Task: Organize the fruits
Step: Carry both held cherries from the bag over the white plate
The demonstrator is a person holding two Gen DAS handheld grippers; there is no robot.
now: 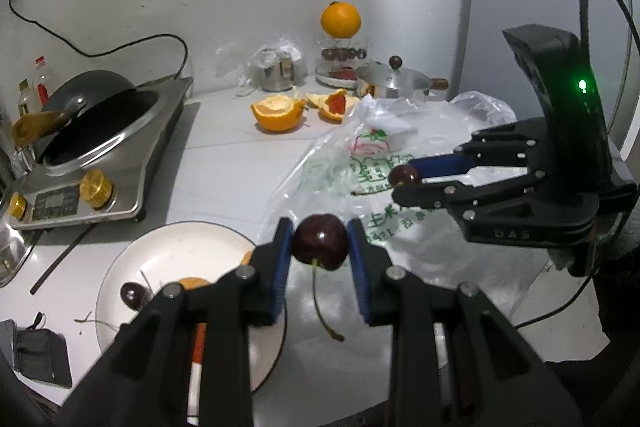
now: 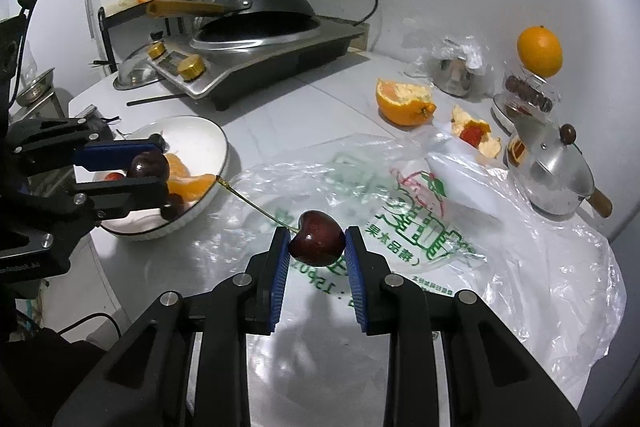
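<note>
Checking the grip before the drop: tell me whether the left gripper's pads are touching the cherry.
Touching. In the left wrist view, both blue pads of the left gripper press against the sides of the cherry, which is off the counter, its stem hanging free.

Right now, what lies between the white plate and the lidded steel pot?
In the right wrist view, the printed plastic bag spreads between the white plate and steel pot.

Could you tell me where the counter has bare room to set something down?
Bare counter lies between the stove, the plate and the orange peel. The plastic bag covers the near right, and the back right corner is crowded around the pot.
</note>
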